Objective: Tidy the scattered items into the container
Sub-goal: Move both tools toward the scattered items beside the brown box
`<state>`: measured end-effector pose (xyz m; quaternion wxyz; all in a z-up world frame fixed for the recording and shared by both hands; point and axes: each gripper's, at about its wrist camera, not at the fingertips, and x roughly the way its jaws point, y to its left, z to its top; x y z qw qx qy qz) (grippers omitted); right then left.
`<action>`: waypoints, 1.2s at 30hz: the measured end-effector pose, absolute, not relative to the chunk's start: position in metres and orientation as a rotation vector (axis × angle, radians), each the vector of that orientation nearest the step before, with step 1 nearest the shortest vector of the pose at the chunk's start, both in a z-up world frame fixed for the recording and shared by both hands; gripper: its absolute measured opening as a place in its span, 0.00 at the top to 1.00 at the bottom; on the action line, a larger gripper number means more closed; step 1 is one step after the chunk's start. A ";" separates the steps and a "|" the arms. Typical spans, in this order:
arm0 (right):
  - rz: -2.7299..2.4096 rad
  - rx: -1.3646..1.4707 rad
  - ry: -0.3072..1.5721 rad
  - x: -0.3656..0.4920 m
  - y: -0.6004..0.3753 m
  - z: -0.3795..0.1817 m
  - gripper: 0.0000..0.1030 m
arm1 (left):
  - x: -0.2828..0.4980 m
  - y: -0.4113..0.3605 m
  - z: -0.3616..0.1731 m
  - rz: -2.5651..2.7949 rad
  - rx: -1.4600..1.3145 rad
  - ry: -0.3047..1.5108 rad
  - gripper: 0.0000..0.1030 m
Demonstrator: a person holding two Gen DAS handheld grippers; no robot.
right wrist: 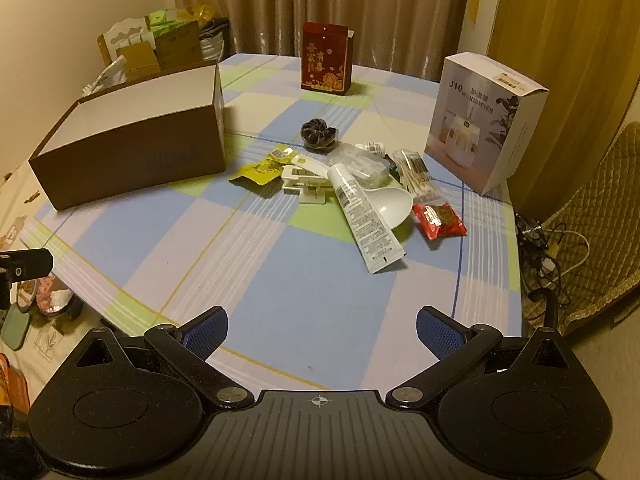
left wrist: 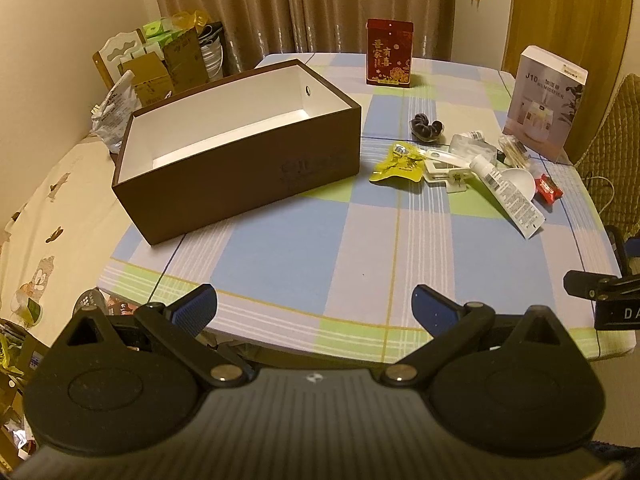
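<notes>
On the cloth [right wrist: 304, 280], with both grippers [left wrist: 314, 306] [right wrist: 320, 330] spread and empty, grabbing the tube [right wrist: 366, 224] may drag the spoon [right wrist: 394, 206] beneath it.

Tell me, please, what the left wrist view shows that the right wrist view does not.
Only the left wrist view shows the brown box's white floor, with nothing visible on it. Only the right wrist view shows the cables beside the table. Both share the white tube, yellow packet, red packet and an open gripper: left, right.
</notes>
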<state>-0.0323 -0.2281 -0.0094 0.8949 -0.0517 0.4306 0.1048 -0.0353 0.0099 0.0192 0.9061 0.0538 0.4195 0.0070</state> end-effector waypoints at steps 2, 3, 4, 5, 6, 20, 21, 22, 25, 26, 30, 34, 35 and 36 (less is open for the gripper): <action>0.215 -0.106 0.896 -0.033 -0.228 -0.010 0.00 | -0.035 0.010 0.018 0.010 0.113 0.870 0.01; 0.214 -0.106 0.897 -0.033 -0.228 -0.010 0.00 | -0.035 0.010 0.018 0.007 0.114 0.872 0.01; 0.213 -0.106 0.896 -0.034 -0.228 -0.010 0.00 | -0.035 0.010 0.018 0.004 0.114 0.873 0.01; 0.211 -0.106 0.897 -0.034 -0.227 -0.010 0.00 | -0.035 0.010 0.017 0.003 0.115 0.874 0.01; 0.210 -0.106 0.896 -0.035 -0.227 -0.010 0.00 | -0.035 0.011 0.017 0.001 0.115 0.875 0.01; 0.219 -0.119 0.894 -0.038 -0.212 -0.009 0.00 | -0.037 0.021 0.014 -0.005 0.111 0.881 0.01; 0.220 -0.120 0.895 -0.037 -0.211 -0.010 0.00 | -0.038 0.023 0.014 -0.005 0.110 0.881 0.01; 0.221 -0.123 0.895 -0.037 -0.209 -0.010 0.00 | -0.038 0.024 0.013 -0.005 0.109 0.881 0.01; 0.226 -0.128 0.894 -0.036 -0.207 -0.009 0.00 | -0.037 0.028 0.013 -0.006 0.105 0.881 0.01; 0.227 -0.129 0.892 -0.035 -0.206 -0.009 0.00 | -0.037 0.029 0.013 -0.005 0.103 0.881 0.01; 0.235 -0.130 0.879 -0.029 -0.204 -0.007 0.00 | -0.033 0.033 0.015 -0.008 0.100 0.871 0.01; 0.251 -0.137 0.871 -0.021 -0.203 -0.007 0.00 | -0.026 0.033 0.016 -0.009 0.089 0.870 0.01; 0.255 -0.138 0.870 -0.019 -0.203 -0.007 0.00 | -0.024 0.033 0.016 -0.008 0.084 0.872 0.01; 0.261 -0.138 0.867 -0.017 -0.204 -0.008 0.00 | -0.022 0.032 0.015 -0.008 0.081 0.873 0.01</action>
